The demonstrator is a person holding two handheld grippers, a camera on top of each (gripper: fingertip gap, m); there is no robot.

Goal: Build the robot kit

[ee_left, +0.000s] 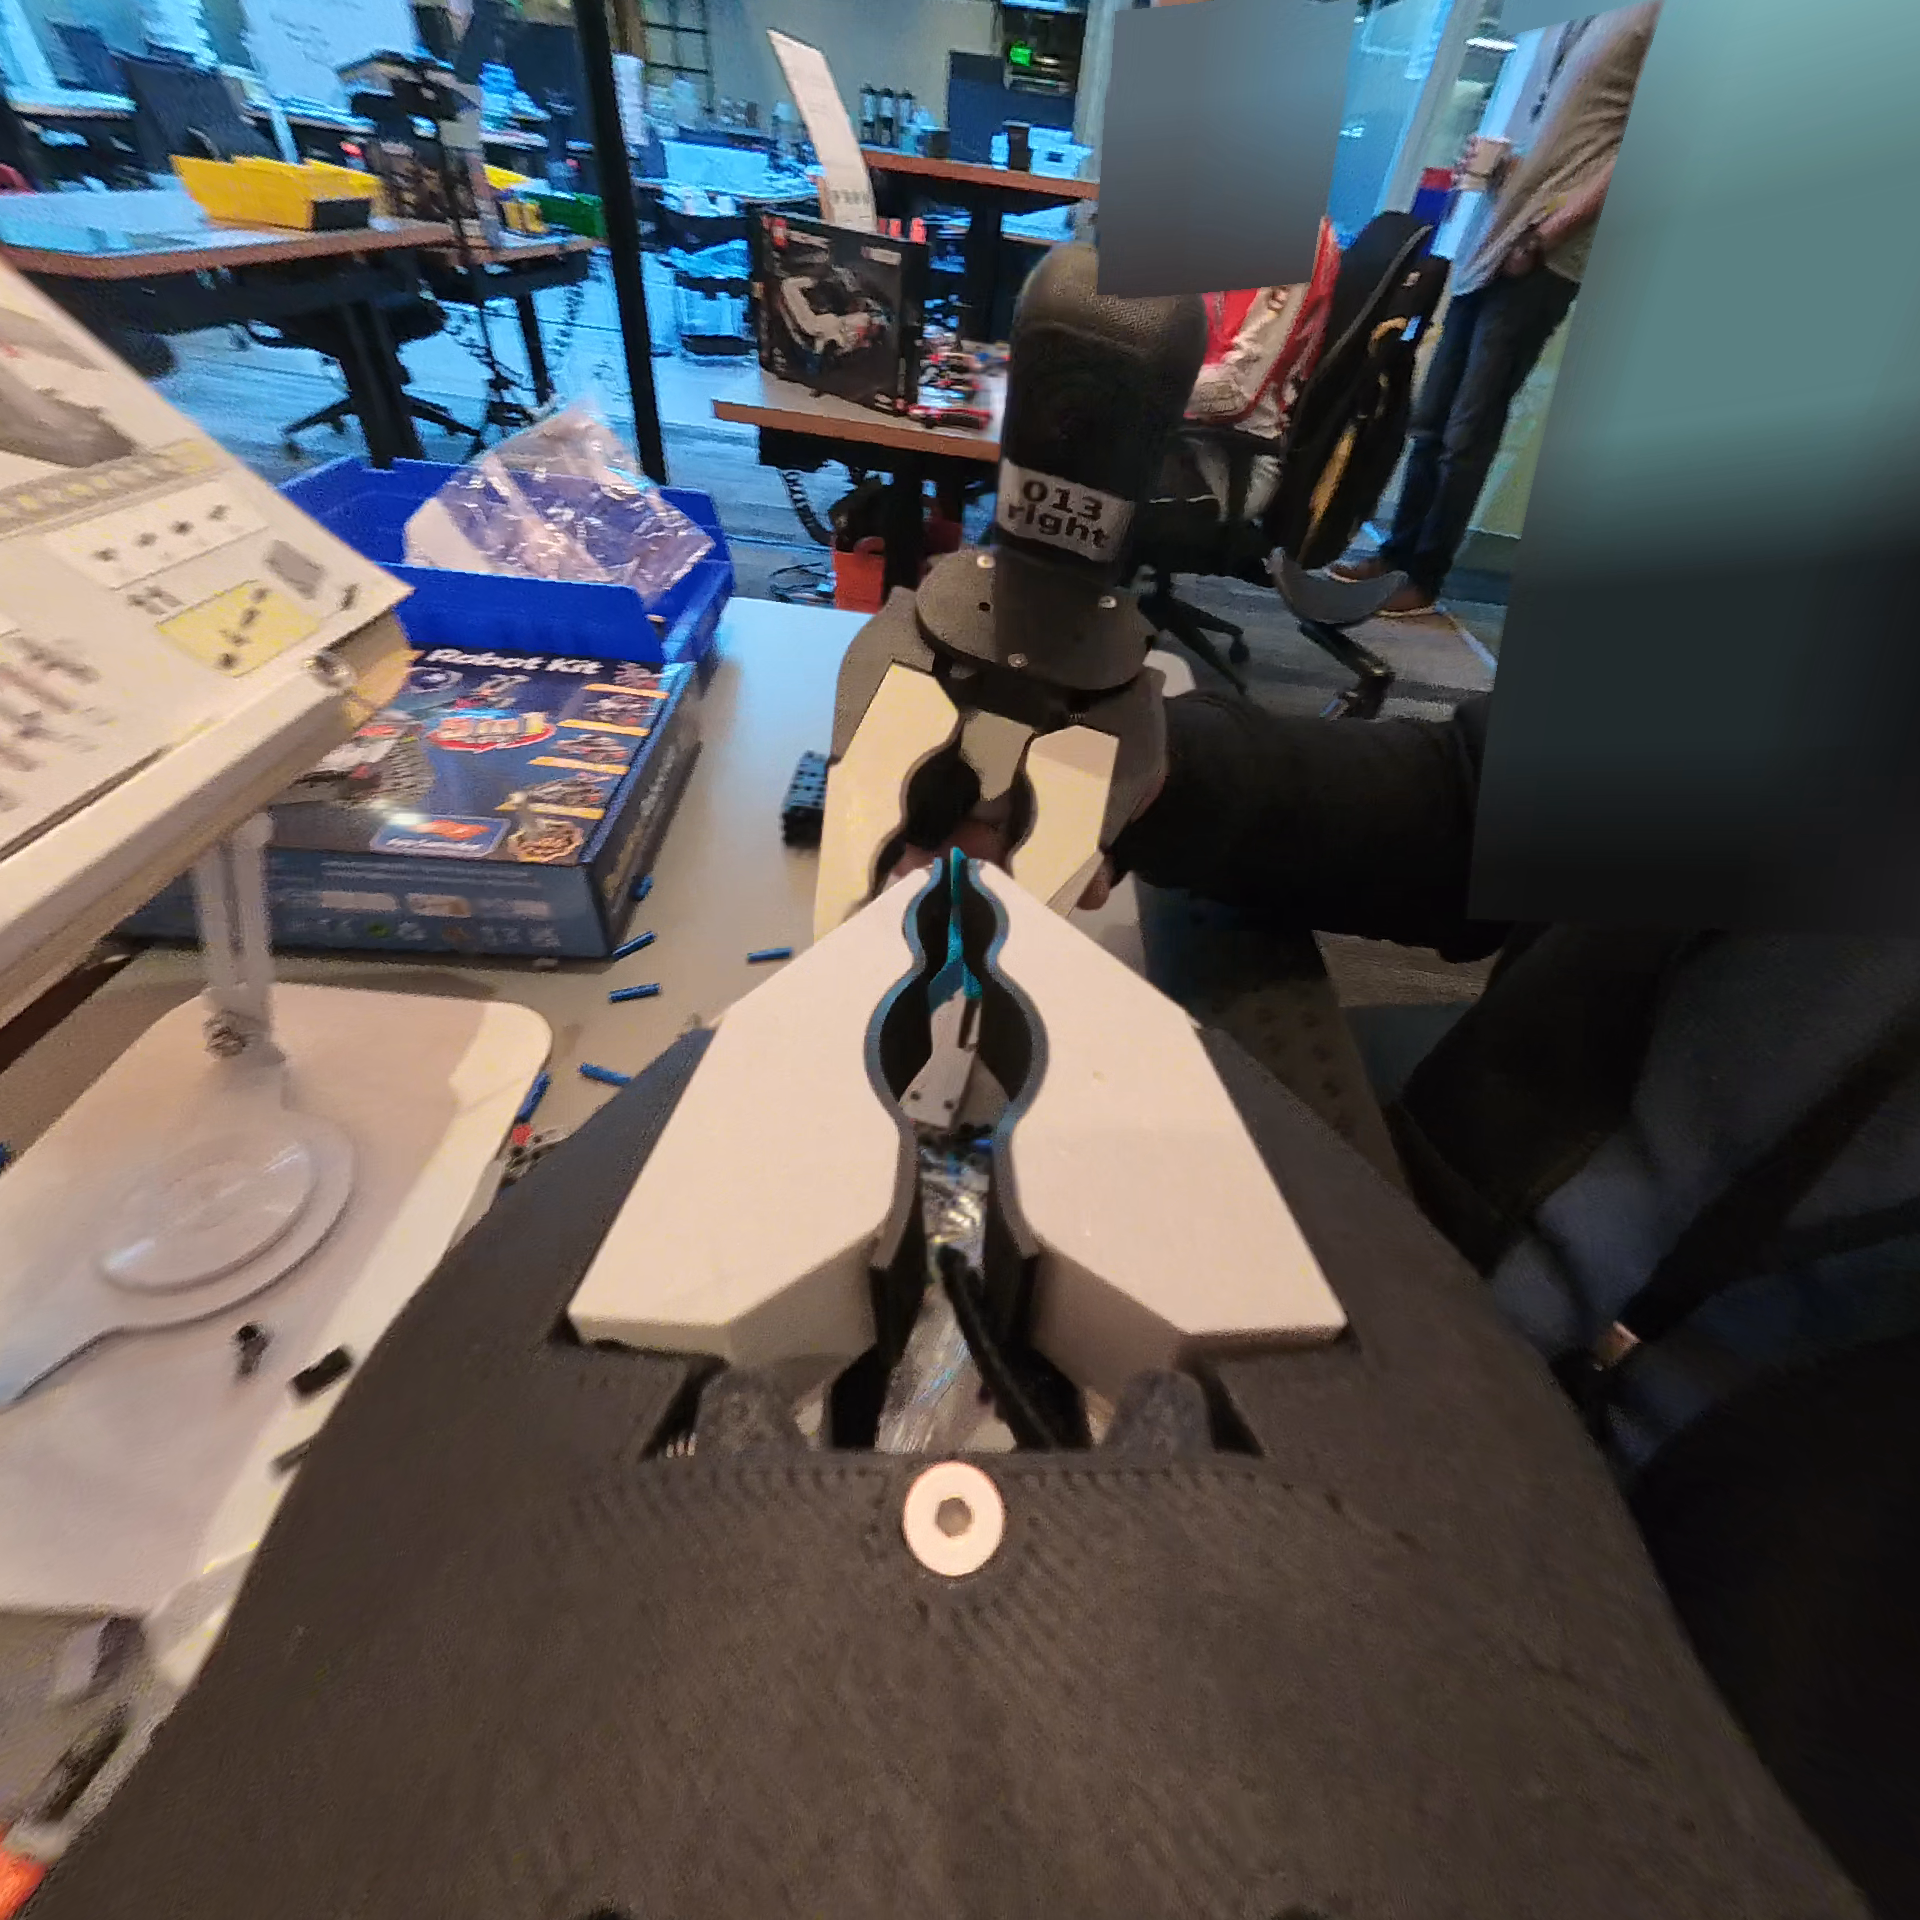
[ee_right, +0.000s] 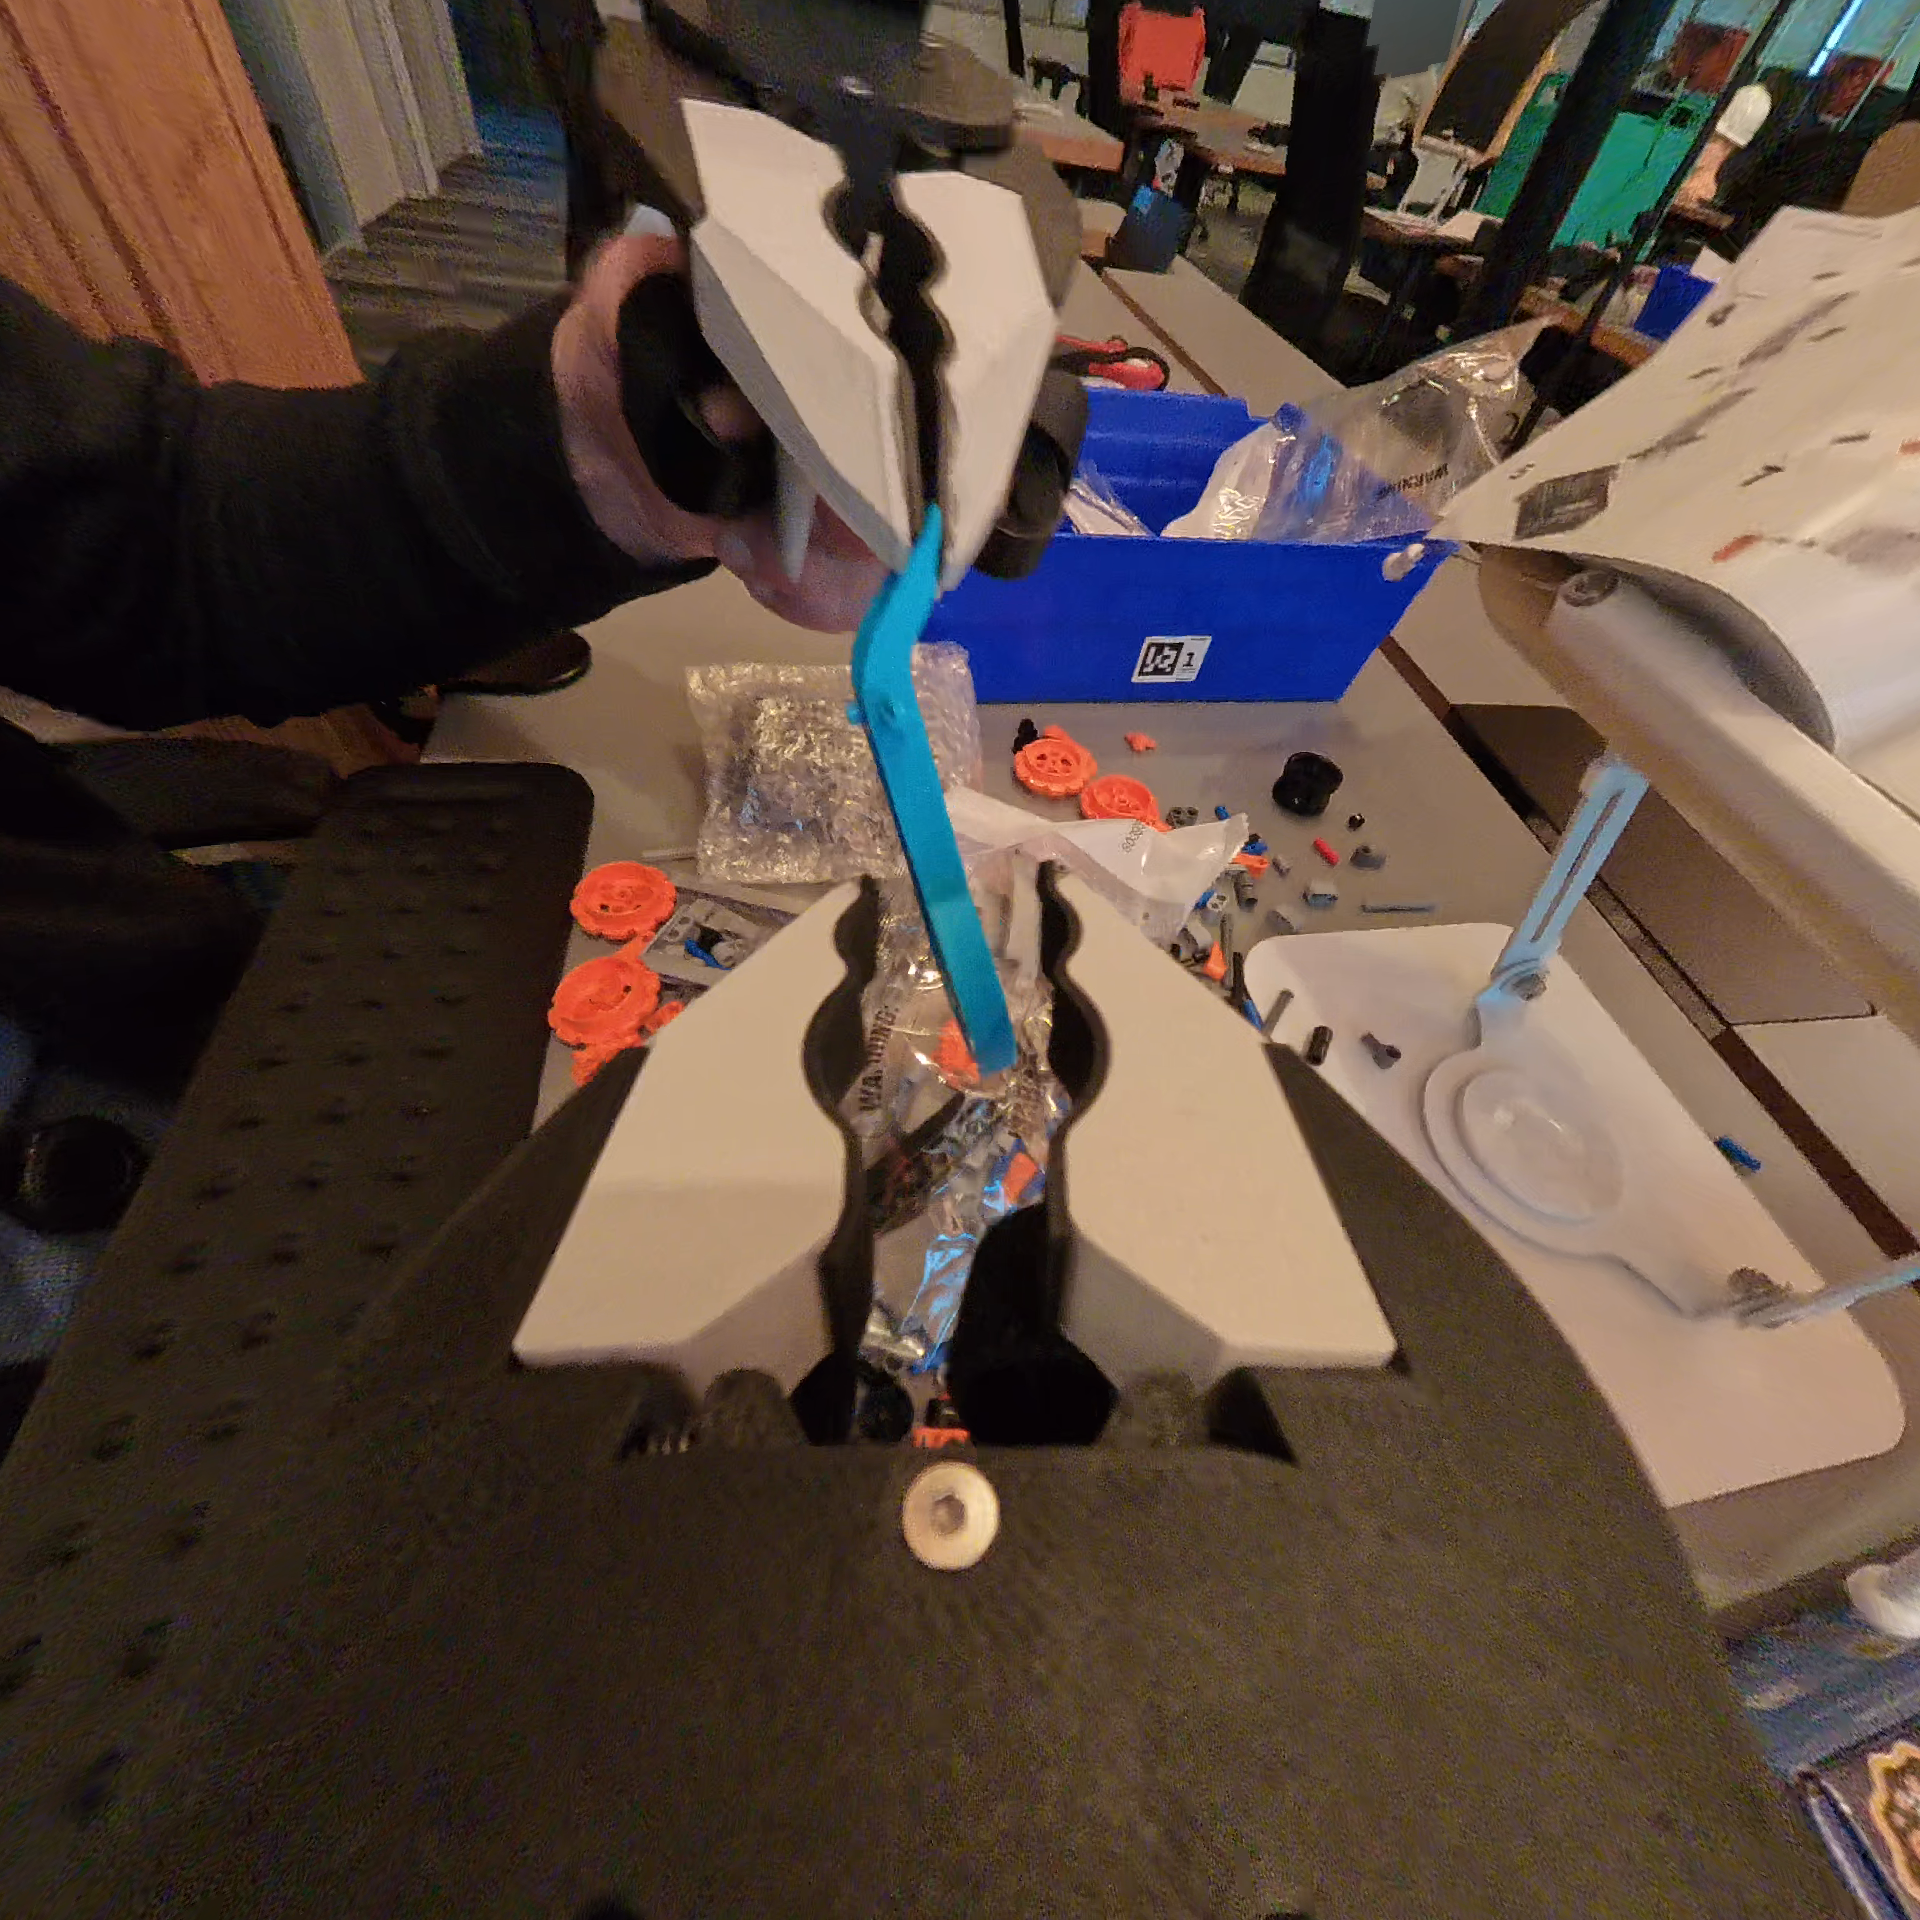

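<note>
My left gripper (ee_left: 954, 878) is shut on the top end of a bent blue plastic beam (ee_left: 952, 925). In the right wrist view the left gripper (ee_right: 928, 540) comes down from above, and the blue beam (ee_right: 920, 800) hangs from its tips. The beam's lower end sits in the gap between the fingers of my right gripper (ee_right: 956, 883), which is open; I cannot tell if it touches them. In the left wrist view the right gripper (ee_left: 971, 821) faces the left one just beyond its tips, held by a hand in a black sleeve (ee_left: 1299, 800).
Crumpled clear plastic bags (ee_right: 790, 779) and orange wheels (ee_right: 623, 899) lie under the grippers, with small loose parts (ee_right: 1299, 873) beside them. A blue bin (ee_right: 1174, 623) stands behind. A white stand (ee_right: 1558, 1143) holds an instruction booklet (ee_left: 156, 582). A kit box (ee_left: 468, 810) is left, a black perforated mat (ee_right: 312, 1039) nearby. Some 6 cm of space lies between my two pairs of fingers.
</note>
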